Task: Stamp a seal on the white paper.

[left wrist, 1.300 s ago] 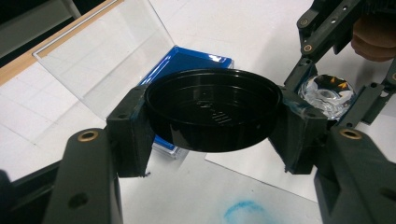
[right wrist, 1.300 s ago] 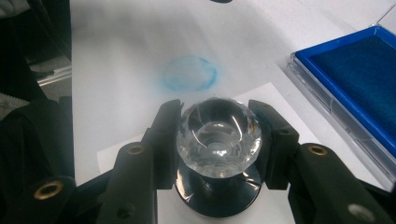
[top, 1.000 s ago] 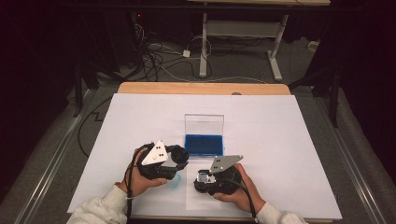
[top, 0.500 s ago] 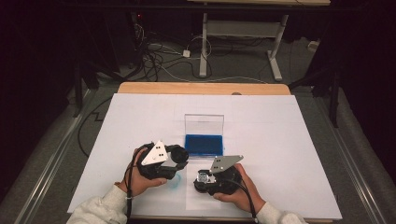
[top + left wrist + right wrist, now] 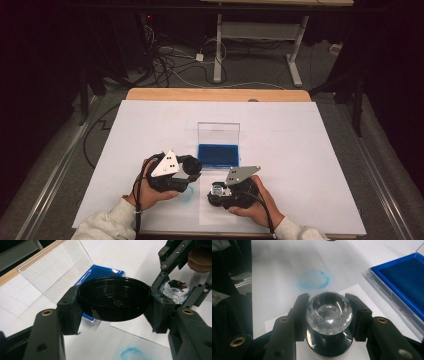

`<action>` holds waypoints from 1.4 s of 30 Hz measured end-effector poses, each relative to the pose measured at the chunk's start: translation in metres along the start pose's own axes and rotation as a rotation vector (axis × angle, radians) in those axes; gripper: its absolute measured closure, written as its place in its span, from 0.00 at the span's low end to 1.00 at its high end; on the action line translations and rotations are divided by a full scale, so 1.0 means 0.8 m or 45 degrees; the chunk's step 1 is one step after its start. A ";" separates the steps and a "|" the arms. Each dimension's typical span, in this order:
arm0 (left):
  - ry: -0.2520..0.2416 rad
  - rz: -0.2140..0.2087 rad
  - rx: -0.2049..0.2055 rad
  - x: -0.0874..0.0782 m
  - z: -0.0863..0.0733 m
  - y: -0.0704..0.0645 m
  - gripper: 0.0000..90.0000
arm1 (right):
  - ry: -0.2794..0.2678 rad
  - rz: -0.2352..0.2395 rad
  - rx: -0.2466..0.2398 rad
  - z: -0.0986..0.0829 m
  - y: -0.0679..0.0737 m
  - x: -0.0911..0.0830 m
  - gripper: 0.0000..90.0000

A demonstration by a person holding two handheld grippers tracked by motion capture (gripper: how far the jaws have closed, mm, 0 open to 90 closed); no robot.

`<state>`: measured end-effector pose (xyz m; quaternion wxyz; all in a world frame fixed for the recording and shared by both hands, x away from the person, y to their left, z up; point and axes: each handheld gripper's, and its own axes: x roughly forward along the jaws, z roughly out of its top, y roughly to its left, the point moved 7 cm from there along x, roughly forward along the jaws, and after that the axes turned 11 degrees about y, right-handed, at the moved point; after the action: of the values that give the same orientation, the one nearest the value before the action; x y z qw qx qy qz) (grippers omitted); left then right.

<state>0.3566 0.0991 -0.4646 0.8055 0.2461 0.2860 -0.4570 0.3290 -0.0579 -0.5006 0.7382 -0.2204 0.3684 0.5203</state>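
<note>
On a white-covered table (image 5: 300, 150), the person's left gripper (image 5: 189, 167) has its jaws closed on a round black lid (image 5: 113, 298), one jaw on each side of the rim, held above the table surface just in front of the blue ink pad (image 5: 218, 154) (its clear cover (image 5: 218, 133) stands open behind it). A smudged blue ring (image 5: 315, 280) marks the paper between the hands. To the right, the right gripper (image 5: 218, 192) is clamped around a clear faceted stamp knob (image 5: 329, 312), whose dark base rests on a white sheet (image 5: 362, 297).
</note>
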 end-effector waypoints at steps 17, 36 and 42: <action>-0.015 0.027 0.003 -0.009 0.002 0.003 0.41 | -0.068 0.020 0.059 0.017 -0.007 -0.029 0.63; 0.054 0.094 -0.008 -0.028 -0.036 0.008 0.41 | -0.170 -0.090 0.036 0.031 -0.012 -0.079 0.63; 0.087 0.091 -0.028 -0.030 -0.053 0.008 0.41 | -0.186 -0.108 0.051 0.028 -0.019 -0.088 0.63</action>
<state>0.3426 0.1440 -0.4776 0.8137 0.2627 0.3093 -0.4163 0.3372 -0.0907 -0.4328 0.7886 -0.1827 0.3143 0.4959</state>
